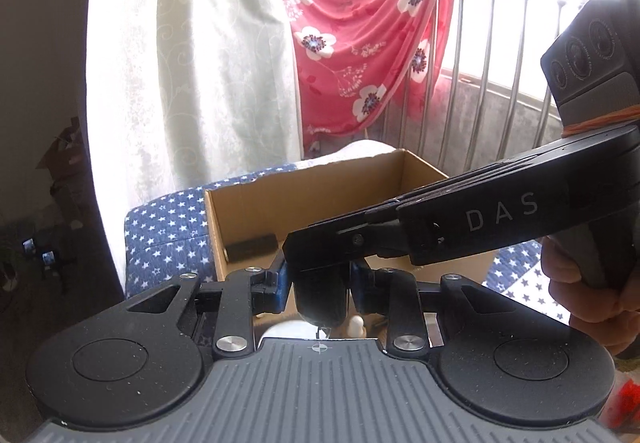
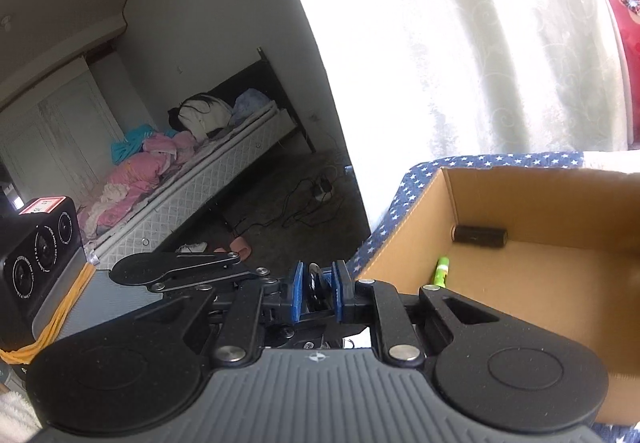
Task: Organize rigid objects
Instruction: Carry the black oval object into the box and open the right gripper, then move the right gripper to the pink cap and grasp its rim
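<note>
Cardboard box (image 2: 540,275): open-topped, brown, sitting on a blue cloth with white stars (image 1: 168,227). One corner of the box faces the right wrist camera.

Contents of box: a dark cylinder (image 2: 480,235) lying on its side against the far wall, close to the box's far left corner; a small green tube (image 2: 441,271) lying on the floor nearer the left wall. The two are apart.

Left gripper (image 1: 320,291): blue-padded fingers narrowed onto a dark, rounded thing (image 1: 320,299) held between them, in front of the box's near wall. What that thing is cannot be told.

Right gripper (image 2: 318,289): jaws drawn close, blue pads (image 2: 298,293) pressing a small dark round-edged item (image 2: 316,283); its kind is unclear. In the left wrist view this gripper's fingers reach in from the right over the left gripper's held thing.

Person's hand (image 1: 592,291): grasps the right gripper's handle, at the right edge.

Background: pale curtain (image 1: 208,63), red flowered cloth (image 1: 360,47) draped on a metal railing (image 1: 500,43), bed (image 2: 180,171) with heaped bedding.
</note>
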